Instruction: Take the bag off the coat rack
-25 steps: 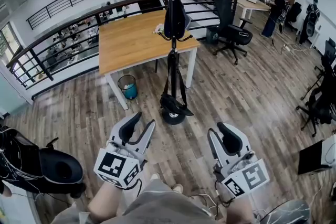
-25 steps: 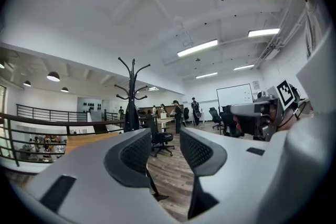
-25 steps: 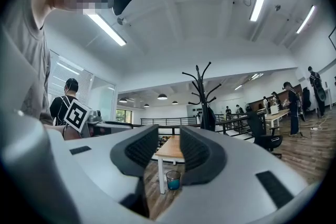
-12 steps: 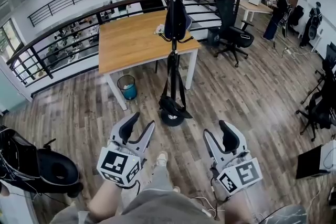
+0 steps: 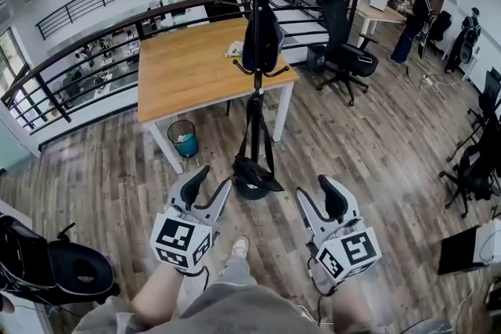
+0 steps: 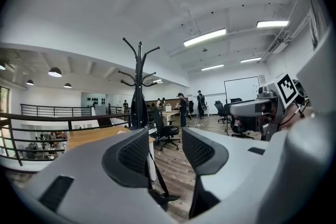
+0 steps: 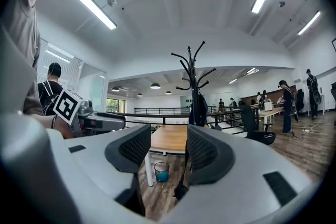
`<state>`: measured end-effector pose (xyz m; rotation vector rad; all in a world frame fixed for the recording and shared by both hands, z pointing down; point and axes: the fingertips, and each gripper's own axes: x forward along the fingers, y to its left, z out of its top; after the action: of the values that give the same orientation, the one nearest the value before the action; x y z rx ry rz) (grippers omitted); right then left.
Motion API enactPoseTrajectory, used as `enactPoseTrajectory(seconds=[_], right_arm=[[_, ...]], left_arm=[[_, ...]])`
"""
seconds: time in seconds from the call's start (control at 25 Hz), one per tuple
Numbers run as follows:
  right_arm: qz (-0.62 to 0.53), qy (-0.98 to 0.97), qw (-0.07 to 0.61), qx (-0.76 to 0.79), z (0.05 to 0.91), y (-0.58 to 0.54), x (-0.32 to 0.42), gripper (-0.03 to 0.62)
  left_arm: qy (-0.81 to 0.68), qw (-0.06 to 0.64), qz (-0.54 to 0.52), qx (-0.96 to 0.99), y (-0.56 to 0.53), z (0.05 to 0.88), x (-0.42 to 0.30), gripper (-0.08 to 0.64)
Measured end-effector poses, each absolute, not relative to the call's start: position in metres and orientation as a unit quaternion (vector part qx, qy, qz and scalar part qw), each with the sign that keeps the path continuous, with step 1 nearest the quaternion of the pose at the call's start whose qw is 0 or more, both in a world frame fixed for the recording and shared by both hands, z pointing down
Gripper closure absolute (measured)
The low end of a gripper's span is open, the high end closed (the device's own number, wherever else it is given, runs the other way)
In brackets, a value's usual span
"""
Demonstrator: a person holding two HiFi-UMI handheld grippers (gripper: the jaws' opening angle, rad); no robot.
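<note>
L gripper (image 5: 214,177) & R gripper (image 5: 315,188) jaws just opened, empty, well short of bag (image 5: 261,35); a sideways yank could tip coat rack (image 5: 254,113) onto table (image 5: 188,66) corner.

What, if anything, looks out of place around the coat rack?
Nothing is toppled or spilled: the coat rack stands upright, the dark bag hanging on it. Only a long strap dangles down to the rack's foot.
</note>
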<state>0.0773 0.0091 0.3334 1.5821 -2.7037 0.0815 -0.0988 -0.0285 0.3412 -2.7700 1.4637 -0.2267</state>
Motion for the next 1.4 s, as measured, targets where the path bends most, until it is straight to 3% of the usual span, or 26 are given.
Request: enactPoseTrajectory(seconds=[0.68, 1.16, 1.4], right_arm=[[0.103, -0.843, 0.064, 0.523, 0.419, -0.215, 0.043, 0.374], [0.134, -0.826, 0.108, 0.536, 0.486, -0.298, 0.027, 0.365], [0.119, -0.825, 0.157, 0.530, 0.530, -0.323, 0.021, 0.364]], left_arm=[[0.412, -0.050, -0.146, -0.898, -0.245, 0.438, -0.088, 0.357], [0.334, -0.115, -0.173, -0.919, -0.321, 0.515, -0.064, 0.357], [0.322, -0.098, -0.203, -0.919, -0.348, 0.544, -0.053, 0.360]])
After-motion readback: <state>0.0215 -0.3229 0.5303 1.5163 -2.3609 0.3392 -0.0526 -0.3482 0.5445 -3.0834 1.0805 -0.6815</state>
